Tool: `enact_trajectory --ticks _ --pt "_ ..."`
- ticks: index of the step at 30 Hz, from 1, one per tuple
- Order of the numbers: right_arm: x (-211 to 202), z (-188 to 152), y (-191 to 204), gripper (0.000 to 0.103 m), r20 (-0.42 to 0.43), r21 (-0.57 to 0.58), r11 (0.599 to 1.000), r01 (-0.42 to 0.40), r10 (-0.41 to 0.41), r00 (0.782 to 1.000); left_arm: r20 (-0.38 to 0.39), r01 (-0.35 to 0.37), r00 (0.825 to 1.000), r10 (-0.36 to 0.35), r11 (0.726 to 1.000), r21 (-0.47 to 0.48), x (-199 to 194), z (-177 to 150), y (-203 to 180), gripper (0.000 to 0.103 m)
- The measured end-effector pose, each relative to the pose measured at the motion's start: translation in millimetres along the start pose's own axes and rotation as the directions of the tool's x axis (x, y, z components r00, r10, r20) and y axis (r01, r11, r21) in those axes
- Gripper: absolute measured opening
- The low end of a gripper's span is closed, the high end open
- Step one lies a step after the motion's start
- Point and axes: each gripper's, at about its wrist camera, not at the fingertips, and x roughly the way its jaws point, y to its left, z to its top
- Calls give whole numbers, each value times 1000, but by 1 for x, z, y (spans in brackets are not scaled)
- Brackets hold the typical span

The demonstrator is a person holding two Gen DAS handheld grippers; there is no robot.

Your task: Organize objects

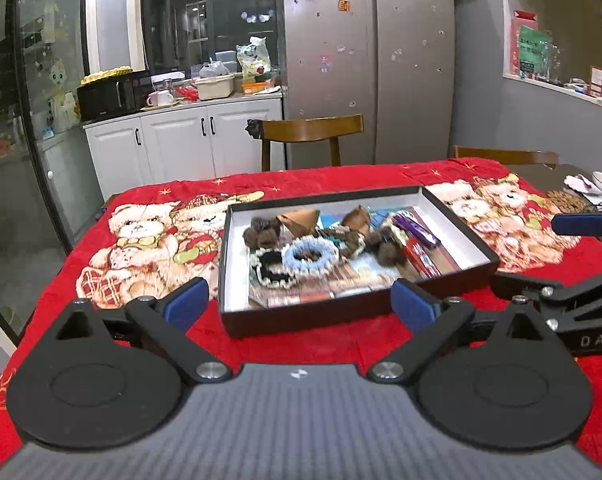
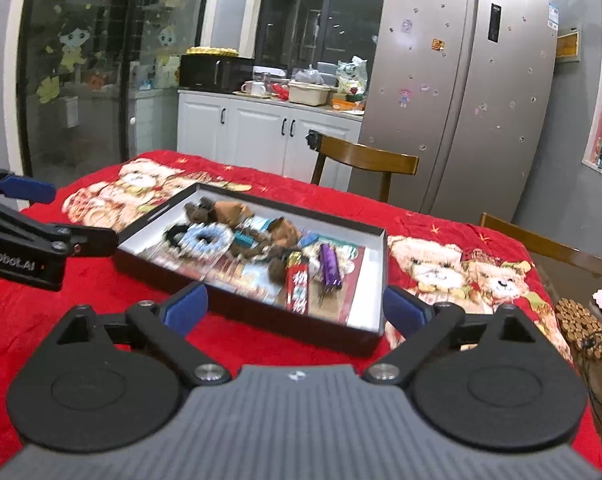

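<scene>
A shallow black box (image 1: 453, 276) with a white inside stands on the red bear-print cloth (image 1: 141, 248). In it lie a light blue scrunchie (image 1: 310, 255), a black and cream scrunchie (image 1: 269, 266), brown plush pieces (image 1: 263, 232), a purple wrapper (image 1: 415, 230) and a red wrapper (image 1: 421, 260). My left gripper (image 1: 301, 304) is open and empty just before the box's near wall. My right gripper (image 2: 295, 310) is open and empty before the box (image 2: 241, 308), near the red wrapper (image 2: 297, 286) and purple wrapper (image 2: 329, 266). The blue scrunchie (image 2: 205, 240) lies further left.
Wooden chairs (image 1: 309, 132) stand behind the table, with a fridge (image 1: 365, 60) and white cabinets (image 1: 181, 140) beyond. A round woven coaster (image 2: 581, 328) and crumpled paper lie at the table's right edge. The other gripper (image 2: 21, 240) shows at the left of the right wrist view.
</scene>
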Motion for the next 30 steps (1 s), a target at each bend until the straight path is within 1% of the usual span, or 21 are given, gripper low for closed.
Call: enact_trajectory --ticks 3,6,10,14,20,24,30 --pt "-14 -10 6 99 -5 5 1000 -13 13 1000 12 -1 1000 1 1000 -10 -13 -8 -3 100" --pt "-27 -20 12 103 3 11 1000 -9 9 1000 24 -5 1000 5 1000 -12 -26 -15 -6 100" --pt "-39 -30 16 103 15 30 1000 -8 8 1000 42 -28 999 29 1000 -13 -42 -27 -10 100" --pt "-48 -43 23 103 18 39 999 0 -1 1000 59 -50 997 51 999 -12 -51 -38 -15 101" --pt "-59 -61 34 103 29 50 999 18 -19 999 38 -59 997 60 998 -17 -52 -55 -18 102" --pt "-67 -67 35 103 43 80 997 24 -27 999 29 -57 998 58 998 -38 -54 -65 -17 102" --pt "-74 -73 36 103 57 121 992 33 -40 998 8 -62 998 63 997 -44 -53 -74 -20 102"
